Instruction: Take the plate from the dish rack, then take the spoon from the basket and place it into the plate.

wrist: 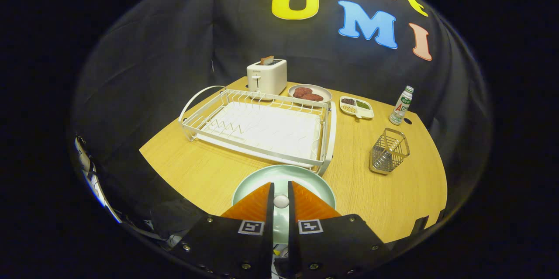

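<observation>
Writing: bottle (pixel 401 105) label unreadable.
Spoon (pixel 281 201): pinched between fingers, over plate (pixel 262 180).
Gripper (pixel 281 196): narrow, gripping spoon.
Basket (pixel 388 151): beyond, right.

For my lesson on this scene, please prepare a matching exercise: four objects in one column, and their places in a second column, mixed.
Things:
1. pale green plate
2. toaster
3. wire basket
4. bottle

Places:
A. behind the dish rack
B. under the gripper fingers
C. beyond the basket
D. right of the dish rack, nearer than the bottle

Pairs: 1-B, 2-A, 3-D, 4-C
</observation>
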A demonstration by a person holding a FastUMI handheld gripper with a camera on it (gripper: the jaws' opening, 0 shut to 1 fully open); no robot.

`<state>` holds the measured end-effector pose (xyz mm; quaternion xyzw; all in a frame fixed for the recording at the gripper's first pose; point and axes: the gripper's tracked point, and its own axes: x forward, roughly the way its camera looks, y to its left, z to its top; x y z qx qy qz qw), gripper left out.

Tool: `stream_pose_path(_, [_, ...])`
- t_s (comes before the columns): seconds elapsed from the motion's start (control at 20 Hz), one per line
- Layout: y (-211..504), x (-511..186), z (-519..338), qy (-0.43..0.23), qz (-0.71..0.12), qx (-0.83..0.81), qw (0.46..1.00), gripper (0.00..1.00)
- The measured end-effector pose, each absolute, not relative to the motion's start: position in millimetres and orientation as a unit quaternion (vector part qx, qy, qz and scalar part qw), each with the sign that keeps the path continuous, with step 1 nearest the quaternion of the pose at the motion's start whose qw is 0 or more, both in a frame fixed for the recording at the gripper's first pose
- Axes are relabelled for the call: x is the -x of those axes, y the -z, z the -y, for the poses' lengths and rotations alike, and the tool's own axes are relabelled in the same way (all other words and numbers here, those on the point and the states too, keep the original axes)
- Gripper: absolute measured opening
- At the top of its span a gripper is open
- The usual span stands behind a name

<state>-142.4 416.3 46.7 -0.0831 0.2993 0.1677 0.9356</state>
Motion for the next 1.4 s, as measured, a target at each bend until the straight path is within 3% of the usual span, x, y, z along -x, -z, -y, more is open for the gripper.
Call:
stream_pose_path(0.25, [-74, 125, -396, -0.146, -0.253, 0.093, 0.952, 0.21])
stream_pose_path(0.3, [-79, 119, -391, -0.136, -0.247, 0.092, 0.955, 0.27])
stream_pose_path(0.35, [-79, 114, -387, -0.133, -0.247, 0.088, 0.956, 0.45])
stream_pose_path(0.75, [-96, 84, -363, -0.123, -0.223, 0.081, 0.963, 0.47])
stream_pose_path(1.4, [-312, 30, -212, 0.023, 0.044, 0.061, 0.997, 0.46])
